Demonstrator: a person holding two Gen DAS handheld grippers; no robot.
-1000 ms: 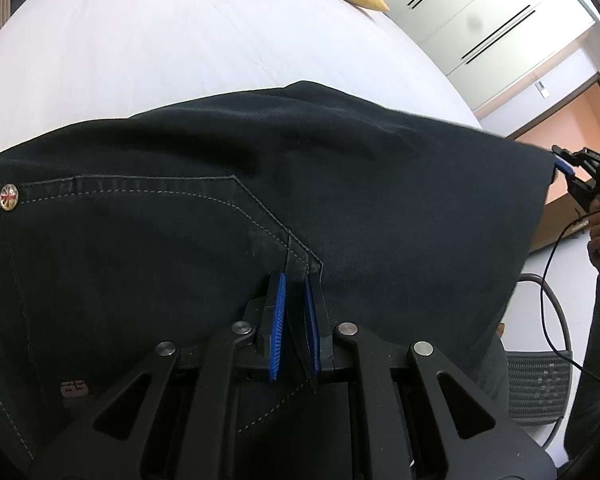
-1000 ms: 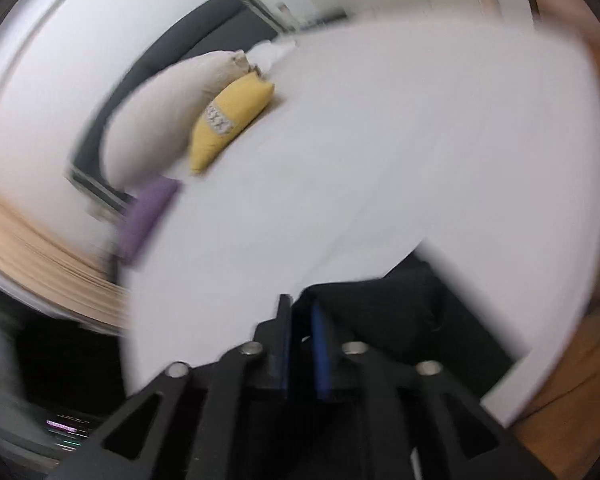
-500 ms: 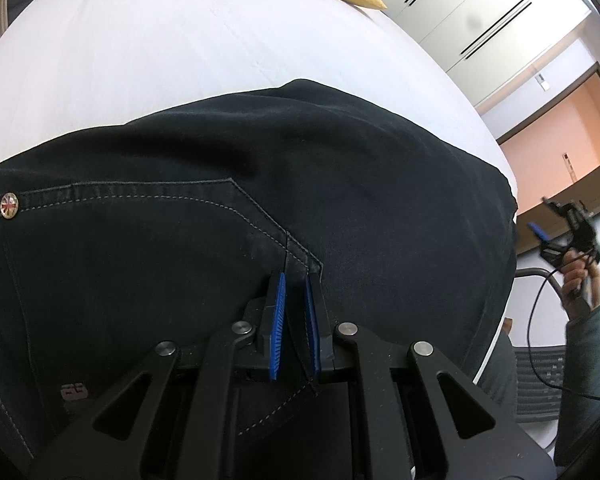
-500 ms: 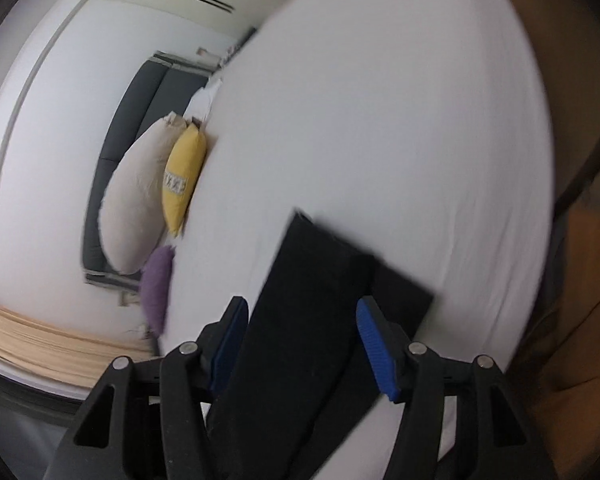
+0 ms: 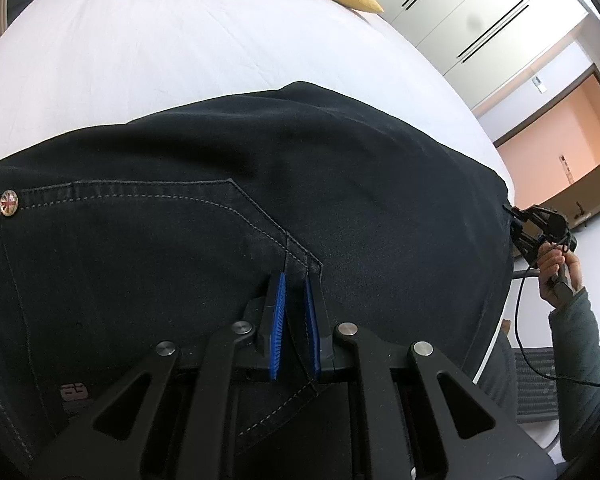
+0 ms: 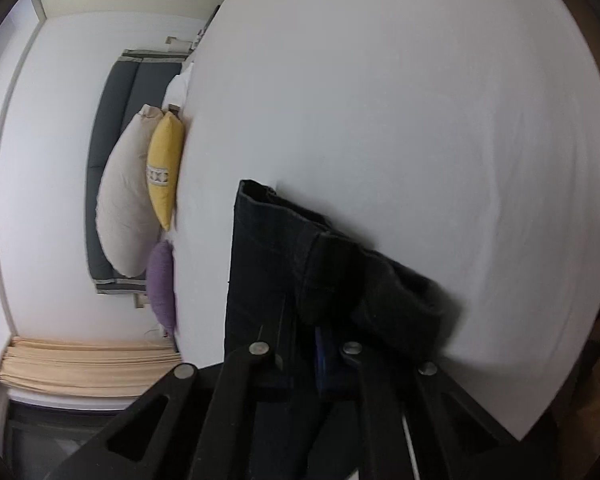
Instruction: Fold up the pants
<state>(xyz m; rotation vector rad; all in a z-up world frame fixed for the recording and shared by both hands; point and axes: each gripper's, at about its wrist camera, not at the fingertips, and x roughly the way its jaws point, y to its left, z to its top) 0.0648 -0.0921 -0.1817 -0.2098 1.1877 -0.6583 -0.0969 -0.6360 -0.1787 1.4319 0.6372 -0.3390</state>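
Observation:
Dark denim pants (image 5: 260,184) lie spread on the white bed (image 5: 140,60), with a metal rivet (image 5: 9,203) at the pocket corner. My left gripper (image 5: 296,276) is shut on the pants at a stitched seam, with fabric pinched between its blue pads. At the pants' far right edge a hand holds my right gripper (image 5: 538,220). In the right wrist view the leg hems (image 6: 300,248) drape over the right gripper (image 6: 300,324). Its jaws are closing on that fabric, and only part of one blue pad (image 6: 320,348) shows.
A yellow cushion (image 6: 164,168), a beige pillow (image 6: 124,200) and a purple cushion (image 6: 160,280) sit at the head of the bed. White wardrobe doors (image 5: 480,20) stand beyond it. A grey chair (image 5: 536,384) stands past the bed's right edge, and a cable (image 5: 520,320) hangs from the right gripper.
The right gripper let go of the raised leg end, opened wide, dropped and rolled, then came together on the hems. The pants' right side sank onto the bed. The left gripper stayed put.

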